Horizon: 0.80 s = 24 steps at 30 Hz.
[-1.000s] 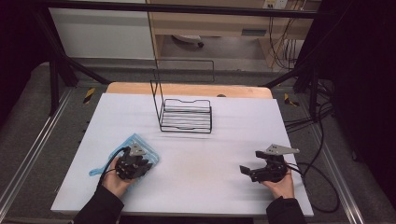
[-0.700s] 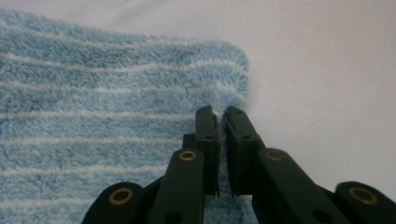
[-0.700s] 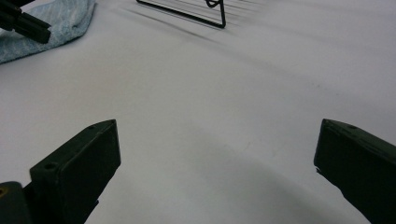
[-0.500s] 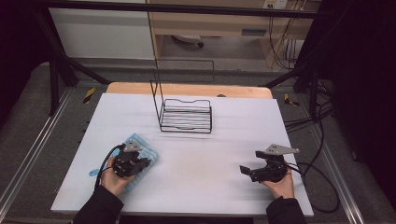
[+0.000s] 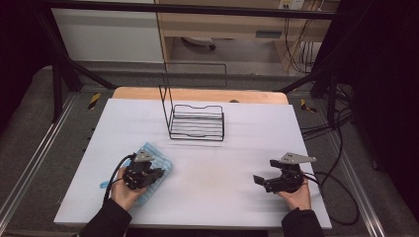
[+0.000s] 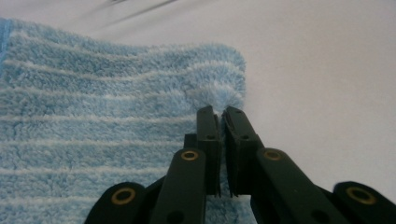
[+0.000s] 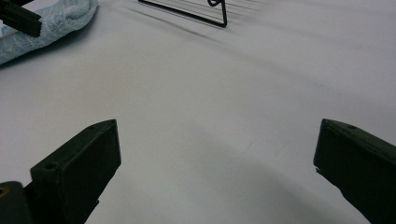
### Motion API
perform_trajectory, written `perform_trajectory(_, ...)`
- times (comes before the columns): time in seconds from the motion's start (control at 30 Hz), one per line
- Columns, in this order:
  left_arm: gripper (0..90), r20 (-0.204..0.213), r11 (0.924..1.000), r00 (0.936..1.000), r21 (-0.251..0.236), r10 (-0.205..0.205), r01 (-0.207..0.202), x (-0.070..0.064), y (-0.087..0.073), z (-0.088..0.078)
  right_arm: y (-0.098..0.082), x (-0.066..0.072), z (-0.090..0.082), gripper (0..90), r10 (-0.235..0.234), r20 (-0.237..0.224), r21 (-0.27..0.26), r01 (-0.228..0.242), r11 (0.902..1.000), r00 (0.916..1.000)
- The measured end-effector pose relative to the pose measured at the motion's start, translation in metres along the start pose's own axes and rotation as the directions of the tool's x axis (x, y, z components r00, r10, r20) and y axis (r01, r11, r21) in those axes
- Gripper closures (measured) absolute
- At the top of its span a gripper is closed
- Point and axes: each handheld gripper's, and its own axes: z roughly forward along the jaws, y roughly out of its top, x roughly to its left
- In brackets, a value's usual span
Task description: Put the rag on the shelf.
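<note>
A light blue striped towel [image 5: 162, 159] lies on the white table at the front left. My left gripper [image 5: 159, 174] sits over it, held in a hand. In the left gripper view the jaws of the left gripper [image 6: 220, 112] are shut on a puckered corner of the towel [image 6: 93, 116], with the cloth pinched between the tips. My right gripper [image 5: 257, 180] rests at the front right, held in the other hand. Its jaws [image 7: 217, 154] stand wide open over bare table with nothing between them.
A black wire rack [image 5: 196, 123] with a tall upright frame stands at the middle back of the white table [image 5: 247, 128]. In the right gripper view the rack [image 7: 187, 9] and the towel [image 7: 51, 23] lie far ahead. Cables trail off the right edge.
The left gripper has shifted slightly over the towel and its jaws have come together on the towel's corner. The right gripper has stayed where it was.
</note>
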Motion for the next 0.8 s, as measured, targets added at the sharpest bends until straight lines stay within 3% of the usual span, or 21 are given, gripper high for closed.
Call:
perform_trajectory(0.47, 85.1, 0.03, 0.9997, 0.9993, -0.003, 0.024, -0.024, -0.032, 0.011, 0.014, 0.0, 0.001, 0.001, 1.3, 0.007, 0.001, 0.002, -0.007, 1.0, 1.0)
perform_trajectory(0.8, 84.7, 0.041, 0.9991, 0.9985, 0.02, 0.037, -0.037, -0.058, 0.022, 0.03, 0.0, 0.001, 0.002, 1.3, 0.009, 0.001, 0.003, -0.009, 1.0, 1.0)
